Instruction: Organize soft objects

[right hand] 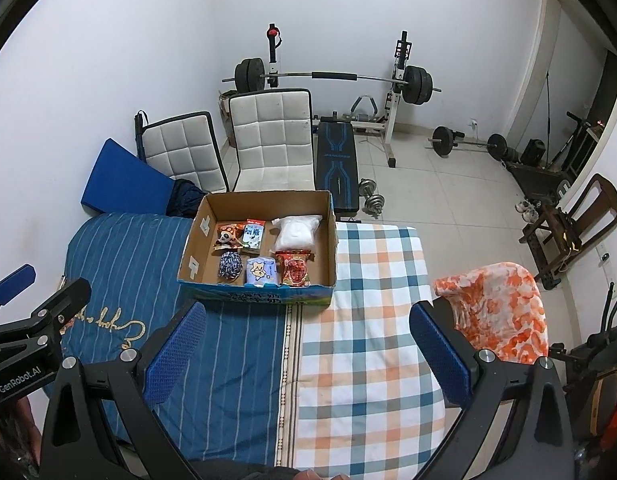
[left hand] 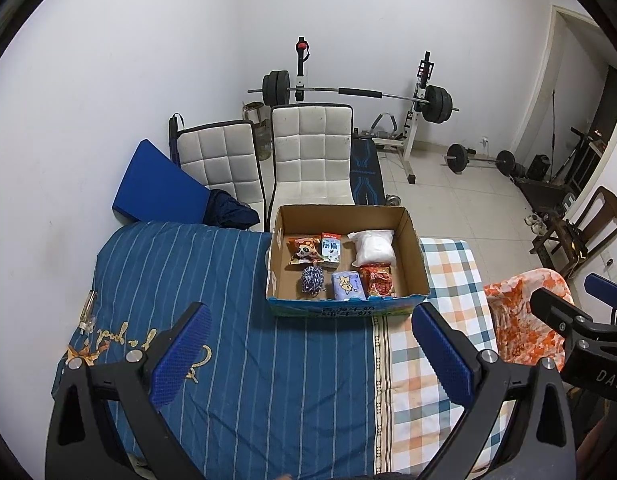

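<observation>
A cardboard box (left hand: 416, 256) (right hand: 190, 240) stands on the bed at its far edge. Inside lie a panda snack bag (left hand: 305, 251) (right hand: 227, 235), a milk packet (left hand: 331, 249) (right hand: 253, 234), a white plastic bag (left hand: 374, 247) (right hand: 296, 233), a blue-white yarn ball (left hand: 311, 279) (right hand: 230, 265), a light blue tissue pack (left hand: 347, 286) (right hand: 260, 271) and a red snack bag (left hand: 377, 282) (right hand: 294, 270). My left gripper (left hand: 311, 320) is open and empty above the striped blue sheet. My right gripper (right hand: 307, 320) is open and empty above the bed, short of the box.
The bed has a blue striped cover (left hand: 236, 320) and a checked cover (right hand: 372, 320). An orange-white cloth (right hand: 504, 312) drapes over something at the right. Two white chairs (left hand: 308, 152), a blue pad (left hand: 156, 184), a barbell rack (left hand: 416, 100) and a wooden chair (left hand: 580, 232) stand beyond.
</observation>
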Demonstrator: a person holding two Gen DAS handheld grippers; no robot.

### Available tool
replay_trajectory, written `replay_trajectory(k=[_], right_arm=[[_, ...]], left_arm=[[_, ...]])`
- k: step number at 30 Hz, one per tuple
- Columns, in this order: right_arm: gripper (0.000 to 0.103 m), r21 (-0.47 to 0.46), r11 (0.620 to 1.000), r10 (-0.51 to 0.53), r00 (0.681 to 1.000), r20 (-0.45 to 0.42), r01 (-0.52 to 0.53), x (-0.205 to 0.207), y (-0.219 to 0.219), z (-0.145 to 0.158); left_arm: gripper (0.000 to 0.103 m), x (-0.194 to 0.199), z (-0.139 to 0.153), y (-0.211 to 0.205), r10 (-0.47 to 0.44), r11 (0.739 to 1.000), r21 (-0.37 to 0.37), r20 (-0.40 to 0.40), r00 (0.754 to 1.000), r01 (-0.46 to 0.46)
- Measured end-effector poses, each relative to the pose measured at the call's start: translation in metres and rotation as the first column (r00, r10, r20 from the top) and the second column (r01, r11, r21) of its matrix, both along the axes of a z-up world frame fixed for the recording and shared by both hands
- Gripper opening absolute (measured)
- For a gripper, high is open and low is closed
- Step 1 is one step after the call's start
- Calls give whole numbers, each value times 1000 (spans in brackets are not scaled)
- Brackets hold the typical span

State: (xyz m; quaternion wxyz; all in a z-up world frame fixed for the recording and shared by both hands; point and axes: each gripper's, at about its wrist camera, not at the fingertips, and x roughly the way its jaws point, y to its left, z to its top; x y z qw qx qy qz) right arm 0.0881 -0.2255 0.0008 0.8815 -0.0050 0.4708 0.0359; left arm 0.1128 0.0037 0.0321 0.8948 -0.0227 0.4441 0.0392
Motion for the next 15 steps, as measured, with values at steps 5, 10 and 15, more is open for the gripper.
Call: replay_trajectory(k=[5, 10, 15], right_arm=[[103, -1, 1000, 4, 1000, 4, -4, 1, 0, 1], [103, -3, 1000, 15, 1000, 1, -15, 3, 2, -1], [103, -4, 1000, 19, 1000, -6, -19, 3, 2, -4]], left_arm=[[103, 0, 0, 1, 4, 1000, -3, 2, 1000, -4], [103, -1, -1, 2, 17, 1000, -3, 9, 1000, -17], [103, 0, -2, 3, 26, 1000, -13, 9, 1000, -26]])
